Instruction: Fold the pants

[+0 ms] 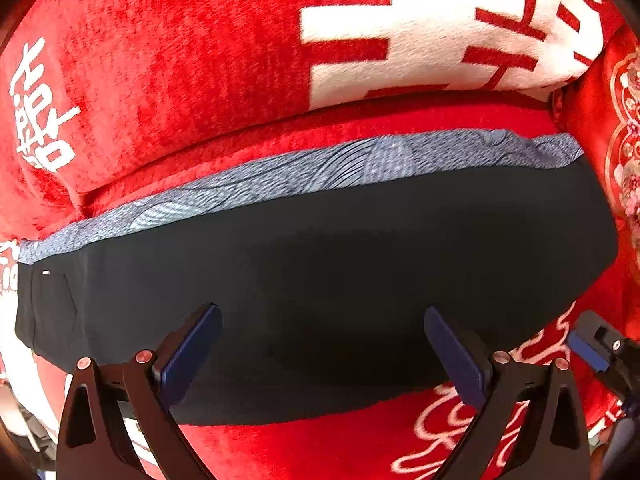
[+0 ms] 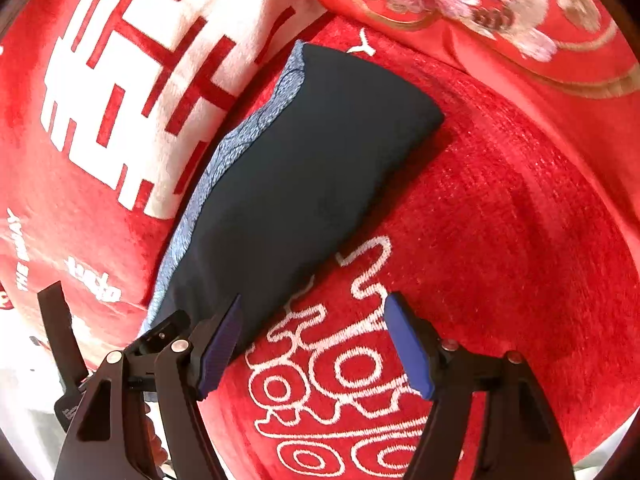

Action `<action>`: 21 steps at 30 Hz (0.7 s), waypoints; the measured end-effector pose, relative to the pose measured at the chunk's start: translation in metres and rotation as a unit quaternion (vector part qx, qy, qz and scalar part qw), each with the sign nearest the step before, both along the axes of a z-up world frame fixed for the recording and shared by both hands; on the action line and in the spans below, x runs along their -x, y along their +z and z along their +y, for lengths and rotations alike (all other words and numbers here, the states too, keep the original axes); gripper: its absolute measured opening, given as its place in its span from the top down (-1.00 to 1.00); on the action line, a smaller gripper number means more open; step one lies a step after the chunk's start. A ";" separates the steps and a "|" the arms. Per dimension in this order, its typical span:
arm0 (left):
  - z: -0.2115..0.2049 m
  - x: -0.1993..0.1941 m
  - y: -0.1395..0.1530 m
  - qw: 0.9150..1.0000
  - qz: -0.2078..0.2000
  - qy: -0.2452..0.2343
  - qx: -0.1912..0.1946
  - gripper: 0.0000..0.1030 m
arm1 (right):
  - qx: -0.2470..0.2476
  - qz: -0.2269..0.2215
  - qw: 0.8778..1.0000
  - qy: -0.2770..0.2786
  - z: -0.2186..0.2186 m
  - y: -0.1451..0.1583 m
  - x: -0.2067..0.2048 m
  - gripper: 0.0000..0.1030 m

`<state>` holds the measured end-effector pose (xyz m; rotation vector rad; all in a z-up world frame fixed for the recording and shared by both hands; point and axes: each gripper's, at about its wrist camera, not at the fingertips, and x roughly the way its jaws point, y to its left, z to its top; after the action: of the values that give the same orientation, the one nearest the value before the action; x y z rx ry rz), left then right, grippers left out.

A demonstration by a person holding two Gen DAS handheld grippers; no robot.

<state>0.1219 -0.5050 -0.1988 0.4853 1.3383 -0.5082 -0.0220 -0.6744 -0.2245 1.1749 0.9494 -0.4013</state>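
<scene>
The dark navy pants (image 1: 340, 264) lie folded into a long flat bundle on a red blanket, with a blue patterned band (image 1: 304, 172) along the far edge. My left gripper (image 1: 322, 344) is open and empty, its blue pads just above the near edge of the bundle. In the right wrist view the same pants (image 2: 304, 168) stretch away diagonally. My right gripper (image 2: 314, 344) is open and empty, over the red blanket beside the bundle's near end. The right gripper's finger shows at the left view's right edge (image 1: 592, 344).
A red plush blanket (image 2: 500, 208) with white swirl embroidery covers the surface. A red and white folded blanket (image 1: 420, 28) lies behind the pants. A red embroidered floral cushion (image 2: 480, 4) sits to the far right.
</scene>
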 end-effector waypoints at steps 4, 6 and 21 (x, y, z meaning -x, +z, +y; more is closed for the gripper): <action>-0.023 0.010 -0.006 1.000 -0.006 -0.008 0.005 -0.98 | 0.002 -0.017 1.000 -0.010 -0.005 0.001 0.007 -0.46; -0.030 0.016 -0.017 1.000 -0.004 -0.013 -0.009 -0.98 | -0.001 -0.027 0.999 -0.018 -0.006 0.001 0.011 -0.46; -0.049 0.025 -0.028 1.000 0.005 0.002 -0.005 -0.98 | -0.026 -0.067 0.996 -0.048 -0.023 -0.007 0.014 -0.46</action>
<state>0.0968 -0.5539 -0.2263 0.4892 1.3522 -0.5025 -0.0364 -0.6970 -0.2310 1.2812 0.7939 -0.3718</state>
